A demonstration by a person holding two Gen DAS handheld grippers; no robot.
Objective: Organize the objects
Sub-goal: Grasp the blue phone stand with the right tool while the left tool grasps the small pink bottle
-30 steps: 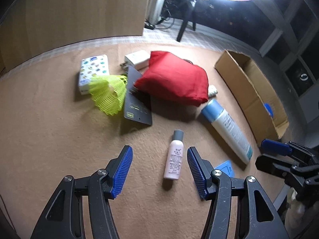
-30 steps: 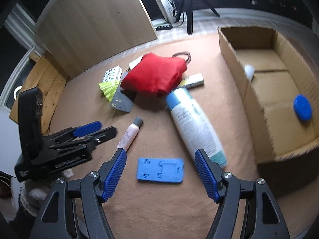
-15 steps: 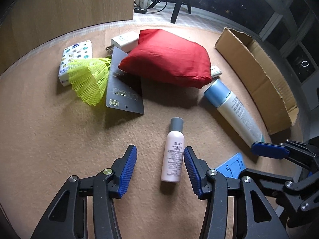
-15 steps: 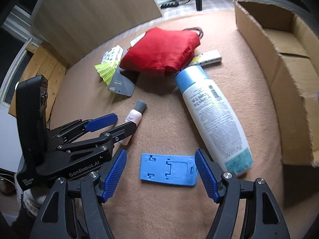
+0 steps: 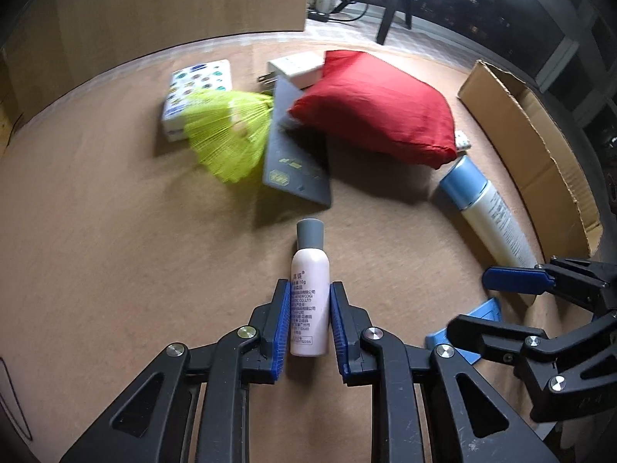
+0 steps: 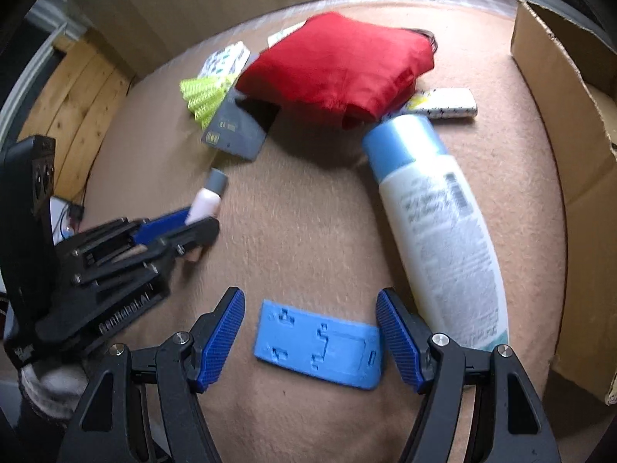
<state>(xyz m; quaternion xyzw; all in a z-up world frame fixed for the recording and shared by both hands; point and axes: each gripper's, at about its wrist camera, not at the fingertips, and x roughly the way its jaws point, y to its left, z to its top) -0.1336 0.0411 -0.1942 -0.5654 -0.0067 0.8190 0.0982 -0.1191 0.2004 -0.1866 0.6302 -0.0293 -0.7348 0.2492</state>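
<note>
A small pink bottle (image 5: 310, 266) with a grey cap lies on the tan carpet. My left gripper (image 5: 309, 285) points down over it; its jaws are closing, and both blue pads press the bottle's sides. From the right wrist view the same bottle (image 6: 206, 200) sticks out of the left gripper (image 6: 189, 223). My right gripper (image 6: 310, 295) stands open astride a flat blue plastic plate (image 6: 316, 343), the right pad close to its end, the left pad apart from it. The left wrist view shows the right gripper (image 5: 486, 305) over the plate (image 5: 480, 314).
A big white bottle with a blue cap (image 6: 435, 231) lies just right of the plate. An open cardboard box (image 6: 570, 115) stands at the right. Behind are a red bag (image 5: 378, 112), a dark card (image 5: 297, 158), yellow mesh (image 5: 227, 135), a tissue pack (image 5: 196, 85) and a white charger (image 5: 297, 67).
My left gripper has sunk onto the pink bottle and its jaws have narrowed from wide to pressing its sides. The right gripper has come down closer over the blue plate, still equally wide.
</note>
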